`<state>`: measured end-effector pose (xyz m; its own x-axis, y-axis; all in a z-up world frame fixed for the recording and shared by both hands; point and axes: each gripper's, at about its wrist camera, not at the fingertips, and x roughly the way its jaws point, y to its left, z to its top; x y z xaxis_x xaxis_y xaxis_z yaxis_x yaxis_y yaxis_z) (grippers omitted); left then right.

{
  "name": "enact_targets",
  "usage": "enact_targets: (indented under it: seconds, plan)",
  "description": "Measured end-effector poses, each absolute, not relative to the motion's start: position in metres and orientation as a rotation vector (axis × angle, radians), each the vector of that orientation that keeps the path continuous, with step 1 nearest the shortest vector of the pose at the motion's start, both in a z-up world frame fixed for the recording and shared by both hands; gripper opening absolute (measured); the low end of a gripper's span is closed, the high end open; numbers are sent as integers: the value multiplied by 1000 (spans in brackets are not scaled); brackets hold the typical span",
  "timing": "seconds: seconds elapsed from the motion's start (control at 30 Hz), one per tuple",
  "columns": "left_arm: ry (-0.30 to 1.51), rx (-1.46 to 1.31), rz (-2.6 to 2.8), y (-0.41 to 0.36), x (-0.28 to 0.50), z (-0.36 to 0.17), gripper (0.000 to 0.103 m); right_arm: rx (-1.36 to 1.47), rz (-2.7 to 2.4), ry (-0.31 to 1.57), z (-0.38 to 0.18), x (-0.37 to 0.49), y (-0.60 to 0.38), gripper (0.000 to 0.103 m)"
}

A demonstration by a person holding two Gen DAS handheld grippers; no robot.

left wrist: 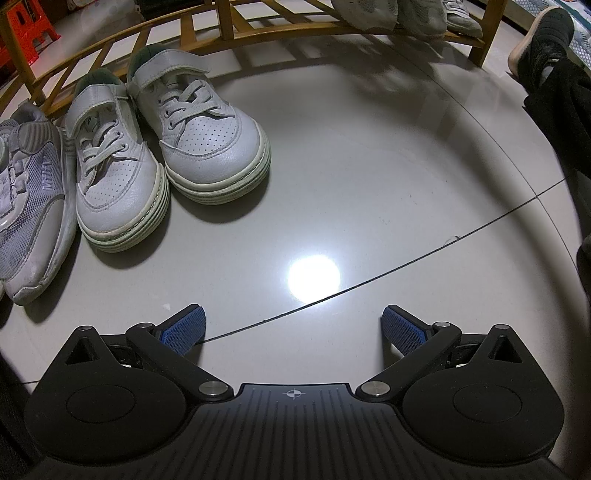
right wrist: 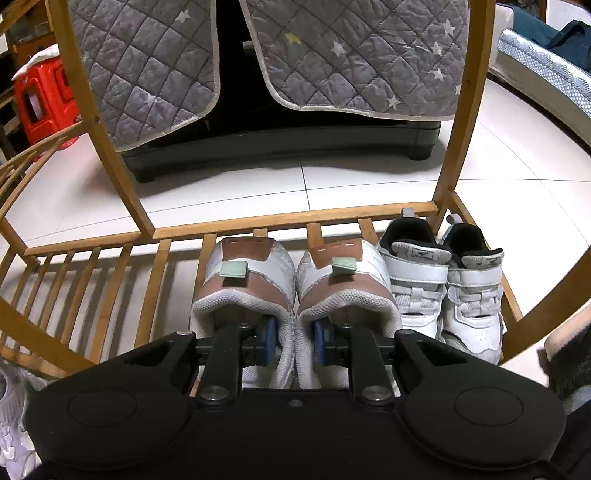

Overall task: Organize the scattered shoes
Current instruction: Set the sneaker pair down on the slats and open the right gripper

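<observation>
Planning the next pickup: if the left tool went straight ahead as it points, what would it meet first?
Probably bare floor; the left tool is open, and the white sneakers lie off to its left.

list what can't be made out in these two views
- Pink-heeled pair, right wrist view: toes and soles hidden by the right tool; whether they rest on the rack is unclear.
- Mesh shoe, left wrist view: cut off by the left edge.
- Shoes on the rack, left wrist view: cut off by the top edge, blurred.
- Dark shoe, left wrist view: wearer cut off at the right edge.
</observation>
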<state>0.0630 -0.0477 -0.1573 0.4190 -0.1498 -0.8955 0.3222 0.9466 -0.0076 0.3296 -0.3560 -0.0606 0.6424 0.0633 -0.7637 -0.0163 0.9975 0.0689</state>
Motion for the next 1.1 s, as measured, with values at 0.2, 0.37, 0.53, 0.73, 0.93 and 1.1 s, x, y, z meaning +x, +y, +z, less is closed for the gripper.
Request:
enact_targets:
  seconds: [0.2, 0.37, 0.53, 0.73, 0.93, 1.1]
  plan:
    - [1098, 175, -298, -48, 63, -158, 103, 46, 42, 881, -62, 340, -353, 22]
    - [1098, 175, -298, -48, 62, -158, 103, 42, 36, 890, -65, 348, -352, 22]
    - [1098, 174, -297, -48, 62, -158, 103, 37, 32, 900, -69, 358, -348, 22]
    - [1097, 173, -297, -48, 63, -158, 103, 35, 39, 895, -68, 368, -343, 22]
    - [1097, 173, -297, -48, 64, -158, 103, 26, 43, 913, -73, 380, -341, 22]
    - [1094, 173, -299, -47, 63, -158, 103, 29, 65, 928, -78, 387, -339, 22]
